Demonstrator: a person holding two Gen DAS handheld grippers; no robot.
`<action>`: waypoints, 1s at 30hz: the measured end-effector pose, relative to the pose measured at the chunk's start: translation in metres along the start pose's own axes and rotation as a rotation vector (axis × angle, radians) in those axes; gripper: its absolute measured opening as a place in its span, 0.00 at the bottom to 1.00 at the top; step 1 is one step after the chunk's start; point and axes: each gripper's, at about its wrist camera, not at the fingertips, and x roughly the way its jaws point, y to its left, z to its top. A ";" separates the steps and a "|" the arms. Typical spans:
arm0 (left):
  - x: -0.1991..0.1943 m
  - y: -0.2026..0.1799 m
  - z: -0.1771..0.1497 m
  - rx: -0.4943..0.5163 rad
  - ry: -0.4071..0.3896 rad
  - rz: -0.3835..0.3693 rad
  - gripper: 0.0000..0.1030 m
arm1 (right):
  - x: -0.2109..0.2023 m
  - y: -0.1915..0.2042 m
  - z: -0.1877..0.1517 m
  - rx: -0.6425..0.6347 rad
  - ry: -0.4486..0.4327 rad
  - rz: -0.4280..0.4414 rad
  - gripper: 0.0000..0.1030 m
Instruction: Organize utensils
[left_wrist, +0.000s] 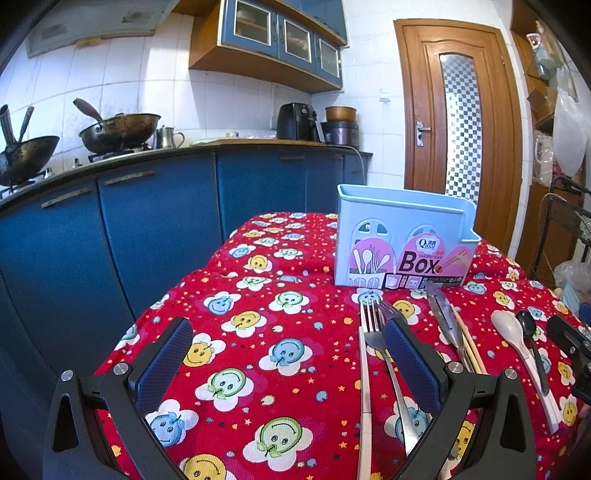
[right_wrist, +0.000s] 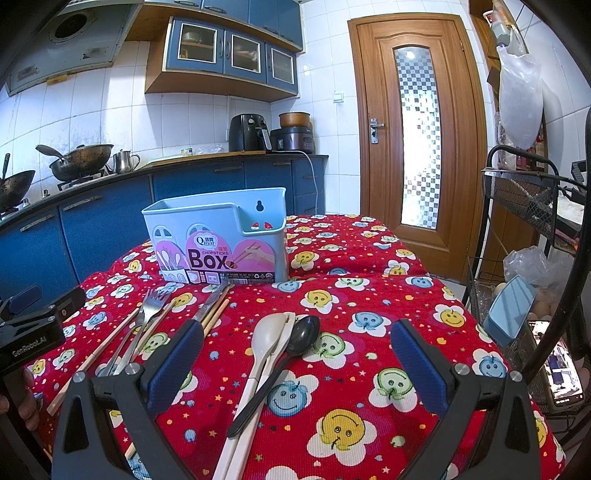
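Observation:
A light blue chopsticks box (left_wrist: 402, 240) stands upright on the red smiley tablecloth (left_wrist: 258, 350); it also shows in the right wrist view (right_wrist: 218, 240). In front of it lie two forks (left_wrist: 369, 325), a metal knife (left_wrist: 445, 317), wooden chopsticks (left_wrist: 469, 343), a cream spoon (left_wrist: 511, 332) and a black spoon (left_wrist: 528, 325). My left gripper (left_wrist: 288, 354) is open and empty above the cloth, left of the forks. My right gripper (right_wrist: 299, 354) is open, with the cream spoon (right_wrist: 267, 332) and black spoon (right_wrist: 303, 336) lying between its fingers, untouched.
Blue kitchen cabinets (left_wrist: 147, 229) with woks on the stove stand behind the table. A wooden door (right_wrist: 417, 129) is at the back right. A wire rack (right_wrist: 524, 206) with bags and eggs stands right of the table. The left gripper shows at the left edge of the right wrist view (right_wrist: 33, 321).

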 end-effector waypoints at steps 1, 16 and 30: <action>0.001 0.000 0.000 0.006 0.008 -0.013 1.00 | 0.000 0.000 0.000 -0.001 0.003 0.000 1.00; 0.025 -0.006 0.013 0.112 0.246 -0.116 1.00 | 0.008 0.000 0.016 -0.030 0.168 -0.001 1.00; 0.047 -0.022 0.017 0.306 0.491 -0.152 0.92 | 0.049 -0.028 0.027 0.088 0.558 0.096 0.67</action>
